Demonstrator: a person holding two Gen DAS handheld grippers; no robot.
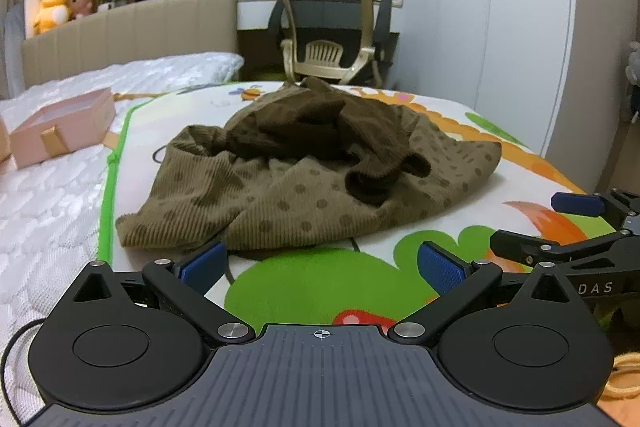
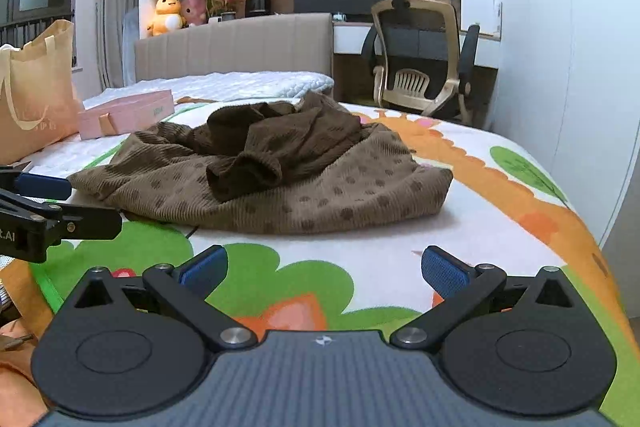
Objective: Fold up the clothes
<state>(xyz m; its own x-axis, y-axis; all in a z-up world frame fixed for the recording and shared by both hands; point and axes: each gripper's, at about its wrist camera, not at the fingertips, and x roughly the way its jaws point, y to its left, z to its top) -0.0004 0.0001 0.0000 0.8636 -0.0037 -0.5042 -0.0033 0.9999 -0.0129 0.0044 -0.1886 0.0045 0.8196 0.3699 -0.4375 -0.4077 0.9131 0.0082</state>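
A crumpled brown corduroy garment (image 1: 304, 179) with dark dots lies in a heap on the colourful cartoon play mat (image 1: 312, 283); a darker brown part is bunched on top of it. It also shows in the right wrist view (image 2: 280, 175). My left gripper (image 1: 322, 263) is open and empty, low over the mat just in front of the garment's near edge. My right gripper (image 2: 324, 267) is open and empty, a little short of the garment's near hem. Each gripper shows at the edge of the other's view.
The mat (image 2: 360, 267) covers a bed with a white quilt (image 1: 48, 195) on the left. A pink box (image 1: 60, 127) and a beige tote bag (image 2: 32, 95) sit at the left. A beige headboard (image 2: 236, 47), an office chair (image 2: 424, 59) and a white wardrobe (image 2: 560, 47) stand behind and to the right.
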